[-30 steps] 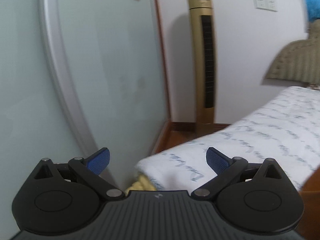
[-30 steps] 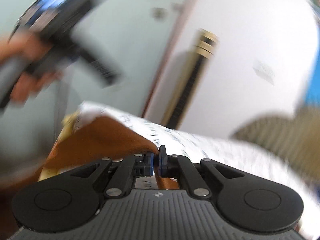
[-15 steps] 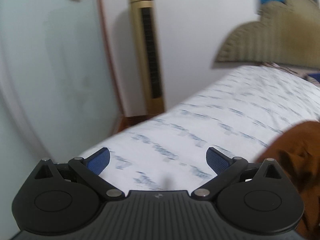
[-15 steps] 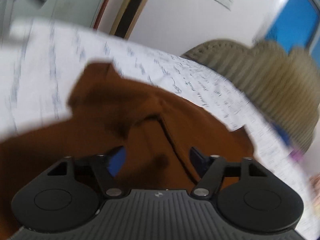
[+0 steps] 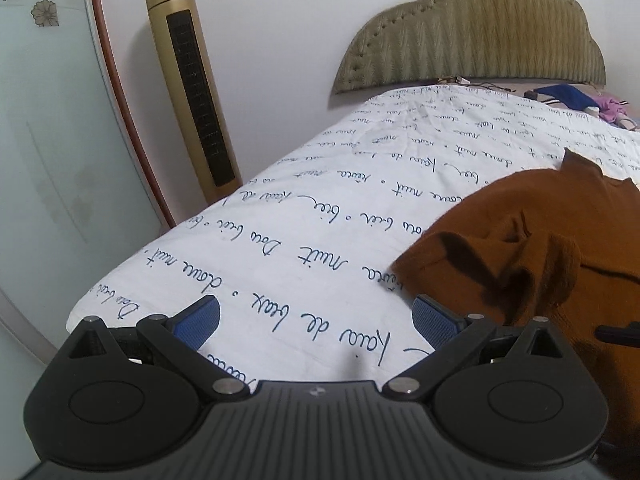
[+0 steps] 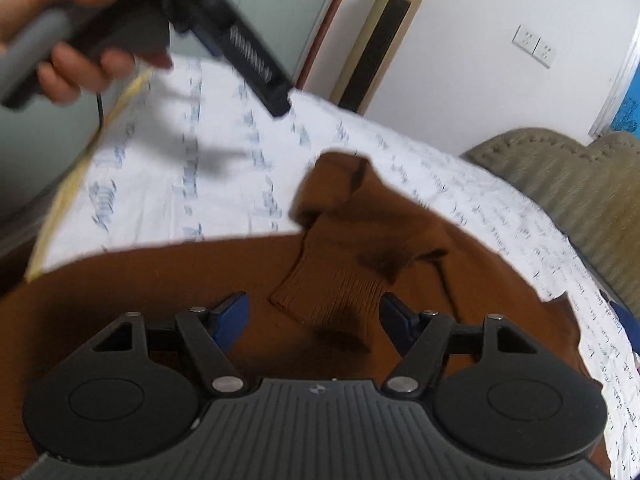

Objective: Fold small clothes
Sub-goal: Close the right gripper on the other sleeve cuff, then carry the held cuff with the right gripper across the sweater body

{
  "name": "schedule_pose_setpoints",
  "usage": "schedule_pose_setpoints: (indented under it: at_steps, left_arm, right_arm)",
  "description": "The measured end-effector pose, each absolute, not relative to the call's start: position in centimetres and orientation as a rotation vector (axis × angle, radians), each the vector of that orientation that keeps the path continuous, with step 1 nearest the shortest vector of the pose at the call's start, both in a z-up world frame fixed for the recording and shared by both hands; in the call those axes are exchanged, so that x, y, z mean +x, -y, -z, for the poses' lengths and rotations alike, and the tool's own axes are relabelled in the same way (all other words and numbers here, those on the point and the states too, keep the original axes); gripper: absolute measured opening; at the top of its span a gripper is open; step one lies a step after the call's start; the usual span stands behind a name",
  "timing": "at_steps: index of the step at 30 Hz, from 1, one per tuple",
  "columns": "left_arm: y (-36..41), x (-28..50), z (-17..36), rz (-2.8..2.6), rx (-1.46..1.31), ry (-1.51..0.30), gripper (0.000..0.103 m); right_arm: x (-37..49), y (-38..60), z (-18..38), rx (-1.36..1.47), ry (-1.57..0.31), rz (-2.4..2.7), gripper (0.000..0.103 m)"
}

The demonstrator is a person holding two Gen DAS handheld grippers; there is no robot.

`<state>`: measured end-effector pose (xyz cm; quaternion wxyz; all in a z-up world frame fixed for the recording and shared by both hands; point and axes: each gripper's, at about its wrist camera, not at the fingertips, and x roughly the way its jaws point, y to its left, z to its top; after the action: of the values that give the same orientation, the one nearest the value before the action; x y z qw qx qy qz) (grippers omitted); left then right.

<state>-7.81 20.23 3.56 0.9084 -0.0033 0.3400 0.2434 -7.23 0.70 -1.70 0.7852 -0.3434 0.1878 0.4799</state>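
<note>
A brown knit garment (image 6: 360, 240) lies rumpled on a white bed sheet with blue script (image 6: 180, 184); a ribbed cuff (image 6: 332, 300) lies between my right fingers. It also shows at the right of the left wrist view (image 5: 540, 248). My right gripper (image 6: 314, 318) is open just above the garment, holding nothing. My left gripper (image 5: 316, 318) is open and empty over the sheet (image 5: 320, 220), left of the garment. The left gripper is also seen held in a hand at the upper left of the right wrist view (image 6: 224, 40).
A gold tower fan (image 5: 188, 80) stands by the wall beyond the bed's left edge. A frosted glass door (image 5: 52, 140) is at left. A padded headboard (image 5: 480, 28) is at the far end, with blue and purple items (image 5: 576, 98) near it.
My right gripper has opened and let go of the brown garment, which now lies on the bed. My left gripper has swung from the glass door to over the bed.
</note>
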Motion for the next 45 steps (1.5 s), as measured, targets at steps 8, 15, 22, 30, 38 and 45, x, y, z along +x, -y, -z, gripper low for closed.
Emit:
schedule_pose_setpoints:
  at_steps: [8, 15, 22, 30, 38, 45]
  left_arm:
    - [-19.3, -7.6, -3.1, -0.467, 0.034, -0.718, 0.103]
    - [-18.0, -6.5, -2.7, -0.426, 0.054, -0.733, 0.103]
    - [-16.1, -5.3, -2.2, -0.361, 0.055, -0.739, 0.103]
    - [-15.0, -4.1, -1.4, -0.339, 0.075, -0.761, 0.103]
    - [-14.3, -2.4, -1.2, -0.339, 0.095, -0.761, 0.103]
    - [-13.6, 0.8, -1.8, -0.357, 0.17, -0.714, 0.103]
  right_arm:
    - [-4.2, -0.9, 0.9, -0.498, -0.498, -1.005, 0.009]
    - [4.9, 6.4, -2.2, 0.153, -0.668, -0.829, 0.009]
    - [12.0, 12.6, 3.3, 0.642, -0.911, -0.605, 0.026]
    - [11.2, 11.7, 4.1, 0.664, -0.888, -0.697, 0.062]
    - [12.3, 11.3, 0.8, 0.667, -0.873, -0.691, 0.011]
    - [13.6, 11.2, -7.0, 0.729, -0.718, -0.807, 0.011]
